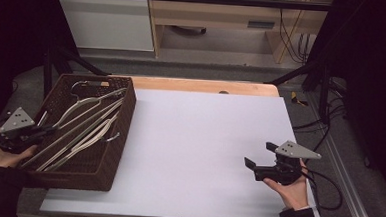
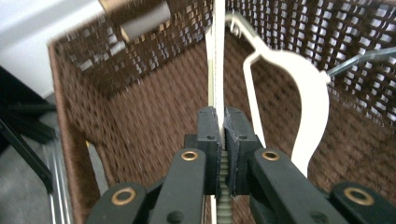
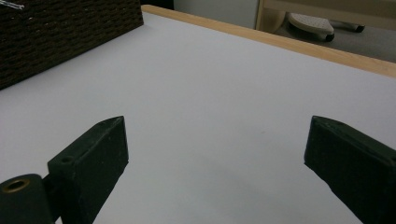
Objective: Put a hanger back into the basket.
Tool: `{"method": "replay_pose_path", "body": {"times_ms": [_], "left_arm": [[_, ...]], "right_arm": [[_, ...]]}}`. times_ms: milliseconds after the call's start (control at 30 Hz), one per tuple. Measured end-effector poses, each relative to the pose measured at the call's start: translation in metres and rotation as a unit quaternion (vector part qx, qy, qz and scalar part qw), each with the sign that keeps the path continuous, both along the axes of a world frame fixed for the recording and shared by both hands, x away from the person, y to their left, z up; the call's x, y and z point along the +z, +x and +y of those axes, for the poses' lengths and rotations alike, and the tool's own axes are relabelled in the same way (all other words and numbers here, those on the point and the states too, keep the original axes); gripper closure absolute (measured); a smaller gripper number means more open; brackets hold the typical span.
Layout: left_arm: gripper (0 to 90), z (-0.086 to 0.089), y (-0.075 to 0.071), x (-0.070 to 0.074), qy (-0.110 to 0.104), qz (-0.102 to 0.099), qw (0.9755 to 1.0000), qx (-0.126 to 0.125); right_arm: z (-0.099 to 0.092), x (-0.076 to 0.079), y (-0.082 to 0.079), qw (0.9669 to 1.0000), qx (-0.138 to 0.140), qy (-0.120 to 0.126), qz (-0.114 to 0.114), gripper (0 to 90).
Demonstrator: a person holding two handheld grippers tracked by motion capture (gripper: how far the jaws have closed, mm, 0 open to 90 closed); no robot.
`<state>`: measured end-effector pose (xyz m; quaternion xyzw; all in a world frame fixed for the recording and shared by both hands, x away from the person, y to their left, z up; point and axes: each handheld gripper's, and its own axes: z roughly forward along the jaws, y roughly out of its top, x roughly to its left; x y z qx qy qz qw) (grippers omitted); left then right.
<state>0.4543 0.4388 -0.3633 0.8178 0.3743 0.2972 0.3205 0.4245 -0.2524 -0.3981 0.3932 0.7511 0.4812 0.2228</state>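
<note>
The dark brown woven wicker basket [image 1: 109, 149] holds several cream-white clothes hangers [image 1: 82, 127], their long axes running from its near-left corner toward its far-right corner. The left gripper view shows the left gripper [image 2: 220, 122] clamped on one hanger's thin cream bar [image 2: 215, 70]. Right of the basket, the right gripper [image 1: 258, 154] hovers with jaws spread wide, holding nothing.

The basket's [image 2: 140, 116] far rim and handle are blurred.
</note>
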Motion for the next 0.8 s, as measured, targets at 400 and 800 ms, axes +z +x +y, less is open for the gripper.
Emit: {"method": "replay_pose_path", "body": {"times_ms": [400, 800], "left_arm": [[84.7, -0.007, 0.007, -0.009, 0.085, 0.091, 0.9920, 0.021], [65.7, -0.023, -0.009, 0.020, 0.050, 0.056, 0.9972, -0.005]], "right_arm": [[0.000, 0.000, 0.000, 1.0000, 0.002, 0.002, 0.000, 6.5], [0.002, 0.003, 0.002, 0.9999, 0.001, 0.011, -0.004, 6.2]]}}
